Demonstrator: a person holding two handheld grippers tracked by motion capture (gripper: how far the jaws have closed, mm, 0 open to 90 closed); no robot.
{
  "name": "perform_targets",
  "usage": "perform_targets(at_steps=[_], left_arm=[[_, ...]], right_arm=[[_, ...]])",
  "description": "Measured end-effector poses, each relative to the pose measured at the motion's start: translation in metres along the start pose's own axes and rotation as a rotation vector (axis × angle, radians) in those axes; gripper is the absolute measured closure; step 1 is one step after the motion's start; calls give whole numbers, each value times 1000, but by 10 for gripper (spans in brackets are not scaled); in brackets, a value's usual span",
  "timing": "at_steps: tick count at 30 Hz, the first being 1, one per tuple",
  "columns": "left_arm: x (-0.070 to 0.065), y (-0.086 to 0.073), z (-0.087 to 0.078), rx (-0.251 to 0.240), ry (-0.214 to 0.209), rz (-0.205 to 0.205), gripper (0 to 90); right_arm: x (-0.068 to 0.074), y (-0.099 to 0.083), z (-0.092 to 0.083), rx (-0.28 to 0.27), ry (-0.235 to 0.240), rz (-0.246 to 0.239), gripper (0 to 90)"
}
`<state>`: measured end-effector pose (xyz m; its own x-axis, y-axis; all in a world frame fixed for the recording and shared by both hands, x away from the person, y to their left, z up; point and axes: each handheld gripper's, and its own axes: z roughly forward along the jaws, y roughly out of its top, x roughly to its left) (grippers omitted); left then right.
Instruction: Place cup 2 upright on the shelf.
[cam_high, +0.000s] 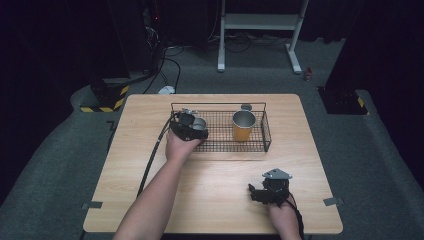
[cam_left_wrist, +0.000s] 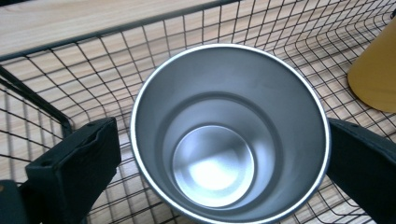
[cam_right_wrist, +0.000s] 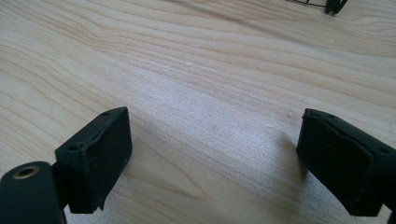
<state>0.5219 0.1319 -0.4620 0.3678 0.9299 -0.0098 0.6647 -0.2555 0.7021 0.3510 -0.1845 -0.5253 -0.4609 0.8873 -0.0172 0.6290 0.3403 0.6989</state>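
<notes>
High view: pale wood counter on grey carpet, dark room; my left hand-held gripper open around the steel cup, right hand-held gripper open

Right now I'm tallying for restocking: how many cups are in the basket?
2. A steel cup stands at the basket's left end, between the left tool's open jaws; a yellow cup stands right of centre.

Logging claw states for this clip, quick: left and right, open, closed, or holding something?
Left claw: open, jaws either side of the steel cup in the wire basket, left jaw clearly off it.
Right claw: open, empty, over the table.
</notes>
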Motion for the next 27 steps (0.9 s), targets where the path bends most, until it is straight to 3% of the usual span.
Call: perform_targets(at_steps=[14, 27], left_arm=[[-2, 2, -26, -72, -30, 7, 0], [3, -12, -52, -106, -72, 17, 2]], right_arm=[[0, 0, 0, 0, 0, 0, 103], [0, 0, 0, 0, 0, 0, 103]])
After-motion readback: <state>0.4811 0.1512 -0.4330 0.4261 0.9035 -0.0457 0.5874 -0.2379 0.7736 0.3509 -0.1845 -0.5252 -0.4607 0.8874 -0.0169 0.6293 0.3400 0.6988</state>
